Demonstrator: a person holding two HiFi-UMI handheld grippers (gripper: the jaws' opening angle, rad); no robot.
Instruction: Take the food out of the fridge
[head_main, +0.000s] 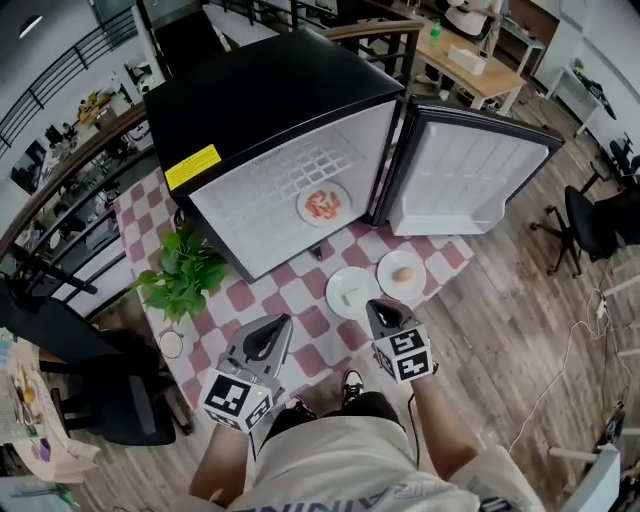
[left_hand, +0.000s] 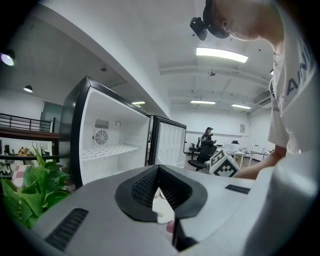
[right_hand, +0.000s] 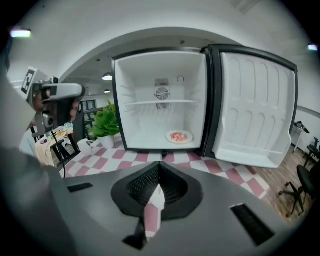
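A black mini fridge stands open on the checkered table. On its white floor lies a plate of red food, also visible in the right gripper view. In front of the fridge sit two white plates: one with a pale piece, one with a brown round item. My left gripper hovers near the table's front edge, jaws together and empty. My right gripper hangs above the near rim of the pale-piece plate, shut and empty, pointing at the fridge.
The fridge door swings open to the right, past the table's edge. A green potted plant and a small white cup stand at the table's left. Black office chairs stand on the wooden floor to the right.
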